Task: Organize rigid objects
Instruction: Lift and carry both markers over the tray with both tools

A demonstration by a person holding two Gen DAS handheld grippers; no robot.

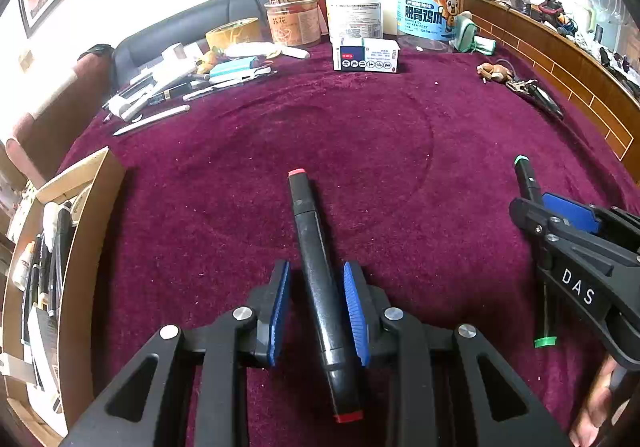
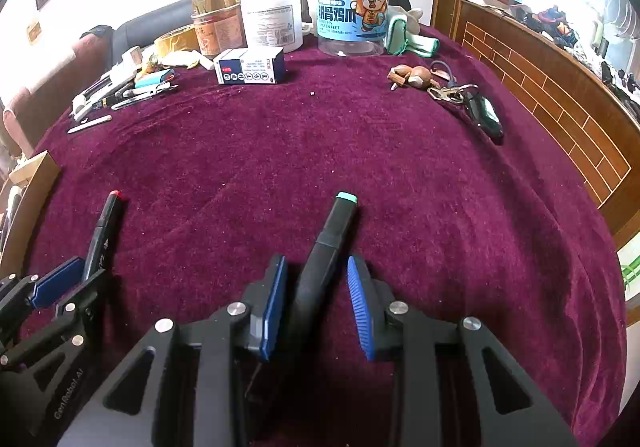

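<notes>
Left gripper straddles a black marker with red end caps, blue pads close on either side of the barrel with a sliver of gap showing, so a firm grip cannot be confirmed; marker lies on the maroon velvet tablecloth, far cap pointing away. Right gripper likewise brackets a black marker with green end caps, gap visible at the right pad, grip uncertain; open cardboard box of pens sits at near left; jars, tape and keys line the far edge.
</notes>
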